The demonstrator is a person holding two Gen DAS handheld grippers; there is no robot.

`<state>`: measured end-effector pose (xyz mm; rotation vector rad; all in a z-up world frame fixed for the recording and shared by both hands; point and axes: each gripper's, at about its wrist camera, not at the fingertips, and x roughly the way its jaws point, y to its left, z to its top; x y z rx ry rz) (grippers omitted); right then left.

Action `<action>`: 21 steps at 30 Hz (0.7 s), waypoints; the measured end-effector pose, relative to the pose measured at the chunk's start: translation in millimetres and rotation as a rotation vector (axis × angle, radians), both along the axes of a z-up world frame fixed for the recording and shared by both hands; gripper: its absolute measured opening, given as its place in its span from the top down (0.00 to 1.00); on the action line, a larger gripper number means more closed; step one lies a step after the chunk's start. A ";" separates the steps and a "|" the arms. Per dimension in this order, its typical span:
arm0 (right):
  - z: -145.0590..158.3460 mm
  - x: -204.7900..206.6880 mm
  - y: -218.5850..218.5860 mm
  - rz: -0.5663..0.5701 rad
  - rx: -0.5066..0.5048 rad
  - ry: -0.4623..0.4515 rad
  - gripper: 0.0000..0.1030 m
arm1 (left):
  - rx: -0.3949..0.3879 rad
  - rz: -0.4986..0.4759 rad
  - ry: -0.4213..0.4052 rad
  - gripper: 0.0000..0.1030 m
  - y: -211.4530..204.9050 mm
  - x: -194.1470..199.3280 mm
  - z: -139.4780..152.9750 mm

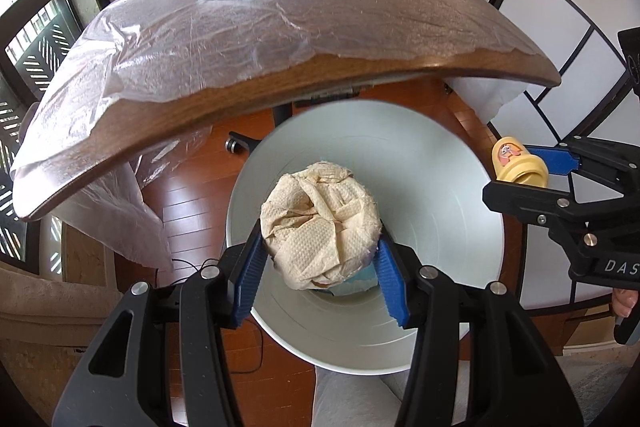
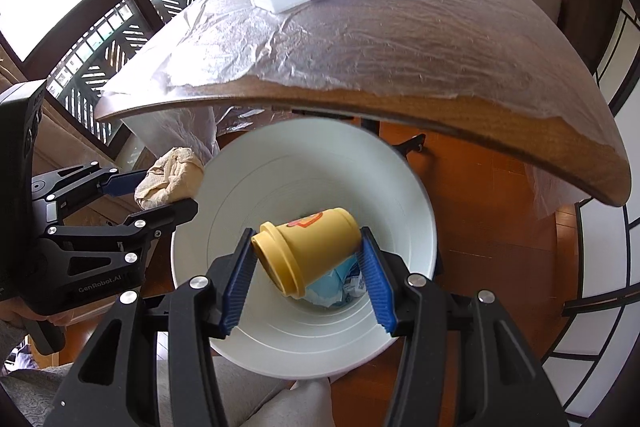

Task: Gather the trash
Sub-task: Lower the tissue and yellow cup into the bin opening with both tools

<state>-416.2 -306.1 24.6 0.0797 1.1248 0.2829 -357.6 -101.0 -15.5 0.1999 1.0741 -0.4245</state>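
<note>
Left gripper clenched crumpled paper, right gripper a yellow cup, both above the bin's wide rim, below the table edge.

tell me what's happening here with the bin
A person is clearing trash with a claw in each hand. The left claw grips a crumpled paper towel and the right claw grips a yellow cup. Both hang over the open white bin beside the table, not yet dropped.

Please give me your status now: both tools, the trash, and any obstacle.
Left tool shut on paper wad. Right tool shut on yellow cup. Both over white bin, trash already inside. Nothing in the way.
</note>
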 end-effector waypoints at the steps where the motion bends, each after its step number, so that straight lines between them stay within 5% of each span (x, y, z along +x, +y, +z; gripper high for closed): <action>1: -2.6 -0.4 0.0 0.000 0.000 0.006 0.51 | 0.004 0.000 0.004 0.49 -0.1 -0.7 -2.1; 21: -51.0 5.1 4.6 0.015 -0.039 0.117 0.51 | 0.068 -0.037 0.114 0.49 -11.5 6.5 -52.2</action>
